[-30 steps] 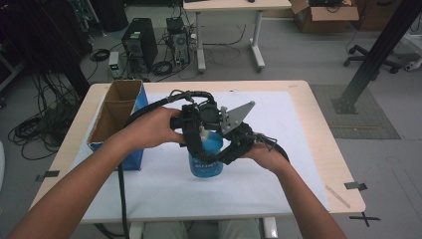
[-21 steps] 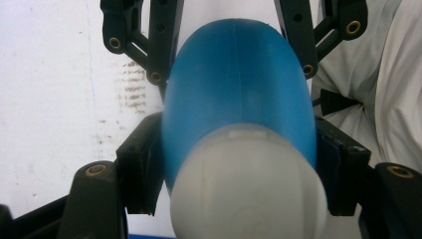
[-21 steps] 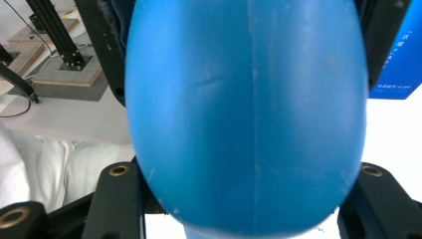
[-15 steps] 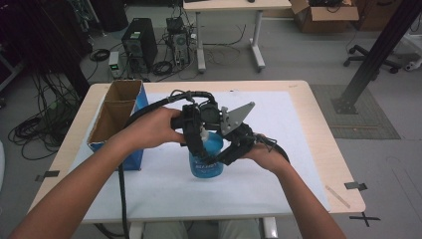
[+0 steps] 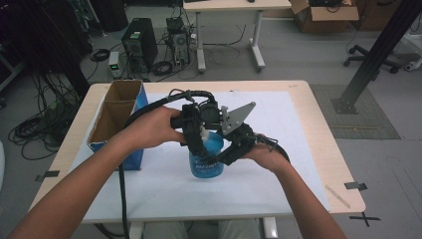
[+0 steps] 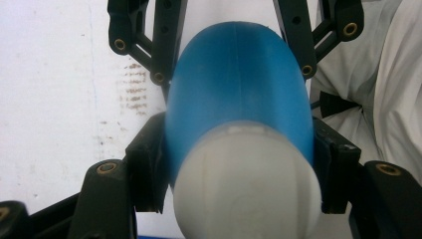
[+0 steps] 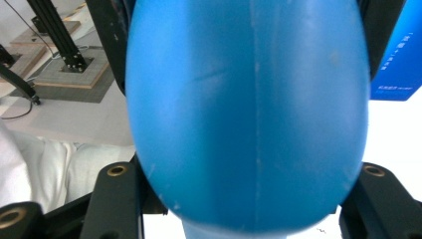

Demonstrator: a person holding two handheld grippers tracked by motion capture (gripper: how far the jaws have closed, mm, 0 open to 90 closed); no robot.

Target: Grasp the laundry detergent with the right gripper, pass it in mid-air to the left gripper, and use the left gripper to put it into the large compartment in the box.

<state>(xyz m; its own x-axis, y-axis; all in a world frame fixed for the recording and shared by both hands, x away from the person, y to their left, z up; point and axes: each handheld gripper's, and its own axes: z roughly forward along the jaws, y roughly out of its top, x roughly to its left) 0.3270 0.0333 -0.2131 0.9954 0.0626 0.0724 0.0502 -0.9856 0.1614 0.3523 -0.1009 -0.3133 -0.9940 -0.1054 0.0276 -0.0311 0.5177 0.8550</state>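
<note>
A: Looking down from the high view, where is the blue bottle (image 5: 205,160)?

B: It stands upright near the middle of the white-covered surface (image 5: 298,149). Your left claw (image 5: 199,137) comes at its top from nine o'clock, and your right claw (image 5: 226,154) meets its body from three o'clock. The cardboard box (image 5: 117,117) sits well apart at nine o'clock.

A: And the left gripper view?

B: Your left claw (image 6: 239,164) is clamped on the bottle's (image 6: 239,94) shoulder, just by the white cap (image 6: 246,189), one jaw pressed to each flank. At twelve o'clock your other claw's black jaws flank the body.

A: The right gripper view?

B: Your right claw (image 7: 249,184) has closed on the blue body (image 7: 249,109), jaws touching both sides at nine and three o'clock.
</note>
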